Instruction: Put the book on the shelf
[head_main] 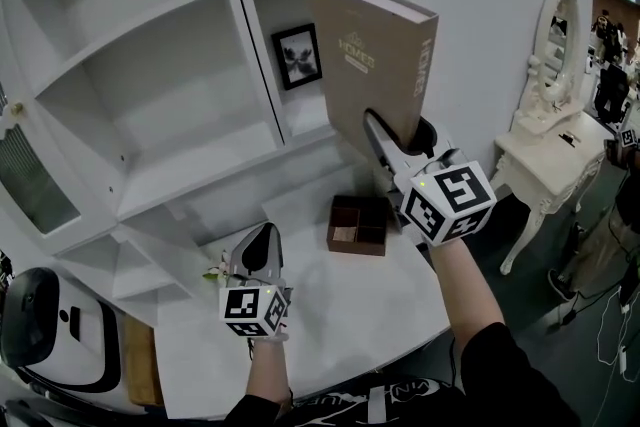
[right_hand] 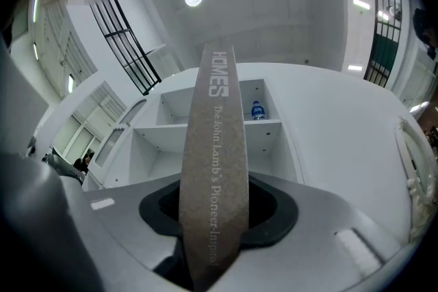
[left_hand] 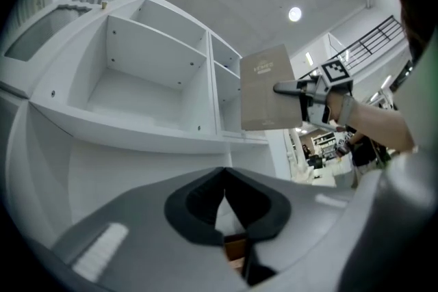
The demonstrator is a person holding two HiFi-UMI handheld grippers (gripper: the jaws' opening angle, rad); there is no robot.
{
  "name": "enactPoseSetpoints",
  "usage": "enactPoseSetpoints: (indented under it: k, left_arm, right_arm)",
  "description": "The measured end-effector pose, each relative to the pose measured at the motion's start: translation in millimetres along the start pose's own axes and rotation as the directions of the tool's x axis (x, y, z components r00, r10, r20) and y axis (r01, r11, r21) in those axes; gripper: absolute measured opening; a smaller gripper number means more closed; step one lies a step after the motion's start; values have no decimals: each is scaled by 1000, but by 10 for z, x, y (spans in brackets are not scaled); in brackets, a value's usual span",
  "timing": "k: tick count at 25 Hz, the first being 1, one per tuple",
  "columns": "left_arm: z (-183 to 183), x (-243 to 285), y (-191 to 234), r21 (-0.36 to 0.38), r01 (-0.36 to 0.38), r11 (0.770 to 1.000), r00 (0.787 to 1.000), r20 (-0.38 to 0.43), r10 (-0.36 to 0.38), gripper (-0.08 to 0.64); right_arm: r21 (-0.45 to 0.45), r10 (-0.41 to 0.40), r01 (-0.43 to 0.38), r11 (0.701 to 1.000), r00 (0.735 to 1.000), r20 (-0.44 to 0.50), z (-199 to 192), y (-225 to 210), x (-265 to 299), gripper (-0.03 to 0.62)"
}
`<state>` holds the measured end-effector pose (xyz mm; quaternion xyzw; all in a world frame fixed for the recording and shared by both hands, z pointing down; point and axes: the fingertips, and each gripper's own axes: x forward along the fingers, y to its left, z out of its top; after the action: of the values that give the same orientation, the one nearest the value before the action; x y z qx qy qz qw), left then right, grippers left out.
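Observation:
A large tan hardcover book stands upright in the air in front of the white shelf unit, close to the compartment with a framed picture. My right gripper is shut on the book's lower edge. In the right gripper view the spine fills the gap between the jaws and points at the shelf compartments. My left gripper hovers low over the white table, jaws together with nothing held. The left gripper view also catches the book.
A brown divided box lies on the table under the book. A water bottle stands in an upper compartment. The wide left compartments hold nothing. A white dressing table with mirror stands at the right.

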<state>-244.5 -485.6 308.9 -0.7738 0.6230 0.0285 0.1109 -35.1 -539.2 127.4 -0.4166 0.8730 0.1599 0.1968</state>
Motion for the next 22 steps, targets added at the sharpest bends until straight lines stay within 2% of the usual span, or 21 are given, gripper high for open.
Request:
enactPoseSetpoints:
  k: [6, 12, 22]
  left_arm:
    - [-5, 132, -38, 18, 24, 1000, 1000, 0, -24, 0]
    - [-2, 207, 51, 13, 18, 1000, 1000, 1, -18, 0]
    - [-26, 342, 11, 3, 32, 999, 999, 12, -32, 0]
  right_arm:
    - [-16, 3, -3, 1000, 1000, -4, -16, -13, 376, 175]
    - [13, -13, 13, 1000, 999, -35, -123, -58, 585, 176]
    - [48, -37, 44, 998, 989, -141, -293, -204, 876, 176]
